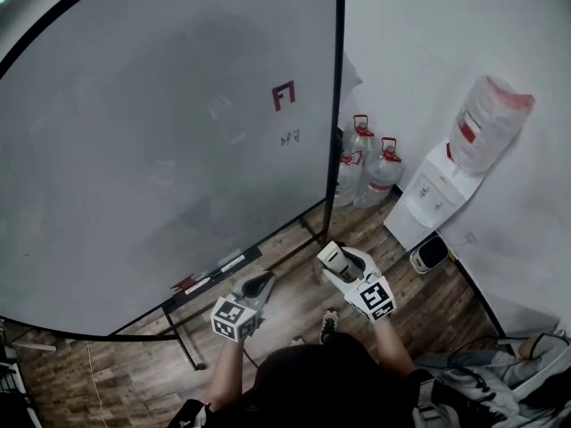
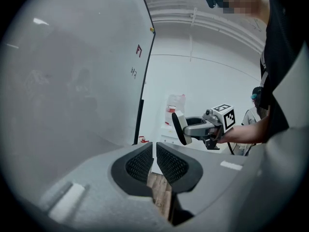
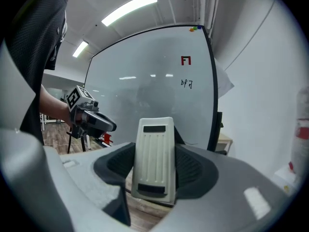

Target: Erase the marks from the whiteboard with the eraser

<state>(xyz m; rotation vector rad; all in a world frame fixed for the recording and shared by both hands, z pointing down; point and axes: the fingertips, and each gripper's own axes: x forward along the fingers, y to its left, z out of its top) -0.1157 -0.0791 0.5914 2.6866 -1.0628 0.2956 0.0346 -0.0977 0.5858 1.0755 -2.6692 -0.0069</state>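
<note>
The right gripper (image 3: 155,178) has its jaws pinched on the eraser (image 3: 155,144), which stands upright between the pads with its ribbed white back to the camera. In the left gripper view its dark wiping face is turned toward the whiteboard (image 1: 161,150), an orientation judged ready for a flat wipe. The left gripper (image 2: 154,161) has its jaws pressed nearly together with nothing between them, only floor showing through the slit. It is held low beside the other and appears to have no present duty. Both tools sit in front of the person's body, below the board's lower edge and well apart from its surface, so no contact has been made. The marks remain: a red mark (image 1: 283,95) and a small dark scribble (image 1: 290,137) just beneath it, both high and close to the board's right frame. The rest of the board reads grey and smudged. Next move, in my judgement, is a lift up and forward toward that right-hand area. Water bottles (image 1: 370,163) and a dispenser (image 1: 446,185) stand beyond the frame, clear of the wipe path.
</note>
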